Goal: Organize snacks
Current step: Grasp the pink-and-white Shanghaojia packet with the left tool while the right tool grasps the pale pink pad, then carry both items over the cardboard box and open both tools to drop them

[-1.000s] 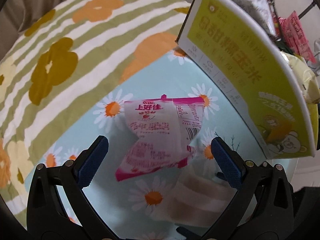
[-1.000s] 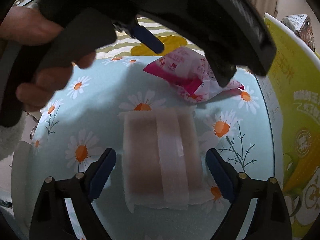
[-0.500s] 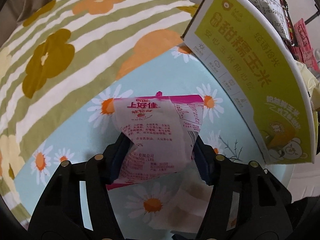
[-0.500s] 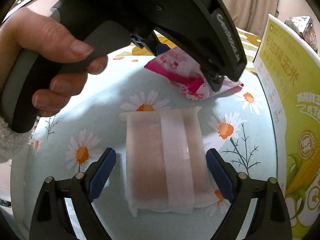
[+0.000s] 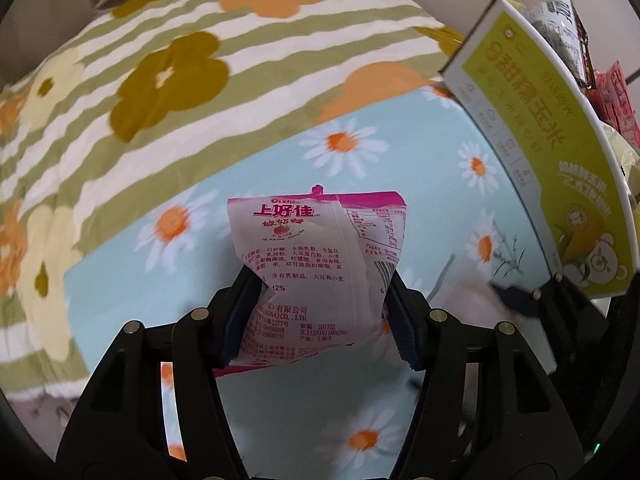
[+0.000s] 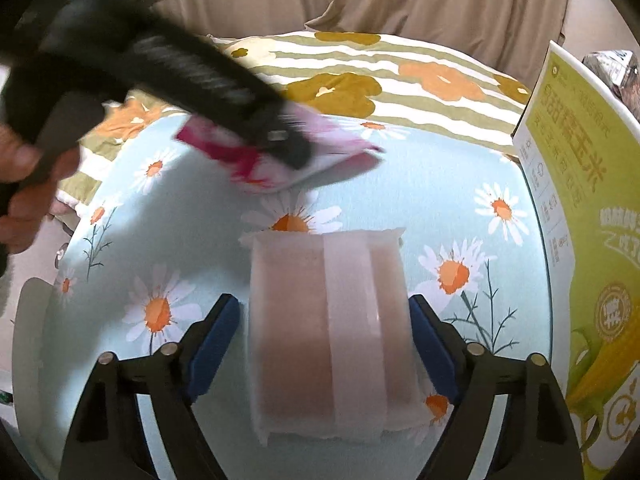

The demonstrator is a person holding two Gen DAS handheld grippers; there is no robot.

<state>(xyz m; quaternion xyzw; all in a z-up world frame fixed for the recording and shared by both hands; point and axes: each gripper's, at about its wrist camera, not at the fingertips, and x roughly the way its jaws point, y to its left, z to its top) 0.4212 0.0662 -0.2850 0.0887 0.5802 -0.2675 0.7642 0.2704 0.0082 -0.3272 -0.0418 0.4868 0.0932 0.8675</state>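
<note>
- Nearest, in the right wrist view, the right gripper [image 6: 324, 340] has its blue pads on either side of a pale, translucent-wrapped flat snack pack with a brownish filling [image 6: 328, 332]; its jaws have just been closing, and whether the pads already press the wrapper I cannot tell
- That pack lies flat on the light-blue daisy-print cloth [image 6: 420, 200], near the middle of the surface
- In the left wrist view the left gripper [image 5: 320, 308] is clenched on a pink-and-white plastic snack bag with red printed text [image 5: 320, 256], pads pinching its lower half so the bag crumples inward
- Seen from the right wrist camera, that bag [image 6: 340, 160] sits blurred, beyond the pale pack and to the left, with a hand [image 6: 24, 184] on the gripper's handle
- At the right edge stands a yellow-green cardboard box printed with corn [image 6: 580, 208], with more wrapped snacks [image 5: 560, 28] showing over its far top
- Farthest lies a green-and-white striped cloth with orange and olive flowers [image 5: 168, 76]
</note>
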